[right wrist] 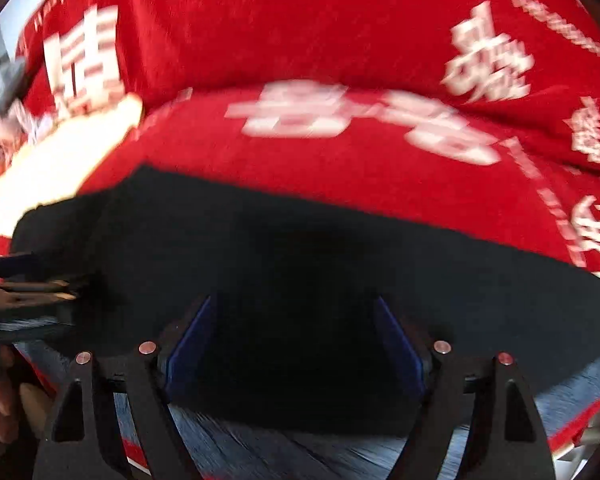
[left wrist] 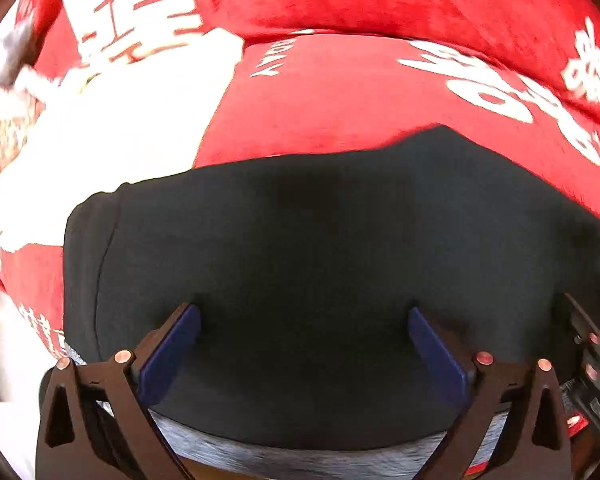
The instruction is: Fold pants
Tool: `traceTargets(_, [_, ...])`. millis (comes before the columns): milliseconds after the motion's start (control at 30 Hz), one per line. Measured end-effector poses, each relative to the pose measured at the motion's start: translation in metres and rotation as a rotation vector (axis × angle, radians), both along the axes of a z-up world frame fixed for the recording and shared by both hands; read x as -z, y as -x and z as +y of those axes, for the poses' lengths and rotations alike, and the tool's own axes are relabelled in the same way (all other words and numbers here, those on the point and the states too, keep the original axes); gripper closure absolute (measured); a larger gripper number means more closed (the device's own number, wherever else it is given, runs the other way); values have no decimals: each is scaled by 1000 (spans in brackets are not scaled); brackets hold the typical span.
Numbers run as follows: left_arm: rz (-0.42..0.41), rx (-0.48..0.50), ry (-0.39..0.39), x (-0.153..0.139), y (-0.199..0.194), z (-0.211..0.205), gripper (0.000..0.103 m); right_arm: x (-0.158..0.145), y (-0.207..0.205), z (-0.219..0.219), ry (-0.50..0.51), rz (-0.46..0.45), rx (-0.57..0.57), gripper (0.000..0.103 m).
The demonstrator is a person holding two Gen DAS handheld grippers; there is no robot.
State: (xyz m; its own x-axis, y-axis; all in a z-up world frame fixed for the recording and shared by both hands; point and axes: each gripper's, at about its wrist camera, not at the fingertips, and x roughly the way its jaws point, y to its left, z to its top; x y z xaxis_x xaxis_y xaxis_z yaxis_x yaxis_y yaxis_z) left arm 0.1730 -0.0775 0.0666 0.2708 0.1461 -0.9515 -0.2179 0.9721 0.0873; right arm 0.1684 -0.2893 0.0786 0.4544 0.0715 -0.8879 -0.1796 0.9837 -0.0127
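Observation:
The black pants [left wrist: 320,248] lie folded into a dark block on a red cloth with white characters [left wrist: 340,92]. They also fill the lower half of the right wrist view [right wrist: 320,256]. My left gripper [left wrist: 304,320] is open, its blue pads [left wrist: 172,352] spread wide just above the pants' near edge, with nothing between them. My right gripper [right wrist: 294,312] is open too, its blue pads [right wrist: 190,344] apart over the pants. The right gripper shows at the right edge of the left view [left wrist: 592,360]; the left one shows at the left edge of the right view [right wrist: 24,292].
A grey-blue fabric edge [left wrist: 300,456] shows under the pants' near side, also in the right view [right wrist: 300,452]. A sunlit white patch [left wrist: 100,128] lies at the left on the red cloth. The person's fingers [right wrist: 0,404] show at lower left.

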Motion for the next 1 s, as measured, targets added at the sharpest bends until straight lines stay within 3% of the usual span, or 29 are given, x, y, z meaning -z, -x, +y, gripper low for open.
traceTargets(67, [-4,-8,11,-2,2,15,0,-1,-1,-12,24,-16,16,15])
traceTargets(133, [-11,-13,-39,-2,3,30,0,-4,-2,-46,24,-15,87,15])
traceTargets(200, [-5,-8,78,4,3,47,0,-6,-1,-98,33,-7,219,13])
traceTargets(233, [-7,-11,99,4,3,50,0,-9,2,-119,17,-6,272,10])
traceTargets(300, [-13,-16,61,-1,0,47,0,-14,2,-156,62,21,406,9])
traceTargets(367, [-31,-28,103,-8,-6,40,0,-27,1,-168,40,5,489,9])
traceTargets(400, [-39,-27,149,-11,-15,32,0,-33,-1,-164,17,-17,492,9])
traceTargets(467, [-41,-23,152,-16,-33,12,0,-43,-11,-131,-18,-57,418,9])
traceTargets(600, [10,12,37,-4,-82,-35,0,-27,-44,-52,-5,-16,253,8])
traceTargets(700, [67,-1,-18,12,-97,-49,0,-6,-59,-35,75,11,234,7])
traceTargets(800, [67,-8,2,17,-101,-47,0,-7,-53,-63,79,-14,298,4])
traceTargets(1000, [61,2,-34,22,-106,-47,0,-4,-41,-173,108,-34,445,3])
